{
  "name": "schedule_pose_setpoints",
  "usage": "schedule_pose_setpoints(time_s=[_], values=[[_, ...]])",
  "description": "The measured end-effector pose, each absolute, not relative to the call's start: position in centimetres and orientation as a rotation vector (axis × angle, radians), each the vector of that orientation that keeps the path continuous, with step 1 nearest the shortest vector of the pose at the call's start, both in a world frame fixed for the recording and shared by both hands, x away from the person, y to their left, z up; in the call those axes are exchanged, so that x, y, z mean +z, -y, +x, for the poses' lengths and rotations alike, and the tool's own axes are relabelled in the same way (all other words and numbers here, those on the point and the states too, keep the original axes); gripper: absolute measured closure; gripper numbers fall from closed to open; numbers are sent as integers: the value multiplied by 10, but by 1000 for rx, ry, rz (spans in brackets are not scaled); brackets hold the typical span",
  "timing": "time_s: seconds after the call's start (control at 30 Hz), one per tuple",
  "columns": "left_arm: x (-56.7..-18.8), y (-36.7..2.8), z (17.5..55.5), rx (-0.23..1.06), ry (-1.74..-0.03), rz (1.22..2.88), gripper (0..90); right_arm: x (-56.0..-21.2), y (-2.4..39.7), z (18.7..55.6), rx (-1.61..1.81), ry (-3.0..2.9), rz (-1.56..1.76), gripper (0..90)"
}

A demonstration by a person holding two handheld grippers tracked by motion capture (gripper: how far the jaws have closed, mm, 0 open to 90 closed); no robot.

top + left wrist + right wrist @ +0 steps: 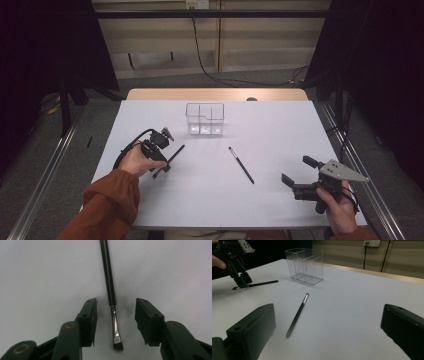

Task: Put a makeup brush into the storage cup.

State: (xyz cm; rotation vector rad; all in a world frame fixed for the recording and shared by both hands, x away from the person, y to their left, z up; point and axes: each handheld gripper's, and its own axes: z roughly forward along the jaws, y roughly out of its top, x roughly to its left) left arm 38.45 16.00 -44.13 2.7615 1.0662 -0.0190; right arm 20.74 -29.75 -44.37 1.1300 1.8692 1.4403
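1. My right gripper (296,175) hovers low at the near right, jaws wide and empty.
2. My left gripper (116,315) straddles a brush (112,310) lying flat on the table (280,130), jaws half-open and clear of its ferrule.
3. The risk, I judge: the thin handle may roll or slip out as the pads meet.
4. A second brush (241,165) lies mid-table, well apart.
5. Farthest, the clear organizer (205,119) stands upright; its compartments look empty.

Black brush (110,277) with silver ferrule on white table (280,125); clear organizer (205,119) beyond it; rust-orange sleeve (107,205).
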Motion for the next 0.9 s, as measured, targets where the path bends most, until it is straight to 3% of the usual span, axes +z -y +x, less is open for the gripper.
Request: schedule_pose_setpoints(time_s=[0.17,0.37,0.5,0.9], values=[[-443,-160,384,21,-1083,2767,639,-444,297,208,1437,-1874,1126,0],[-445,-154,382,61,-1104,2794,646,-444,297,208,1437,-1875,1130,0],[-445,-151,384,36,-1114,2811,667,-444,297,207,1436,-1879,1125,0],[-445,-156,393,-37,-1128,2804,840,-444,297,207,1430,-1884,1126,0]])
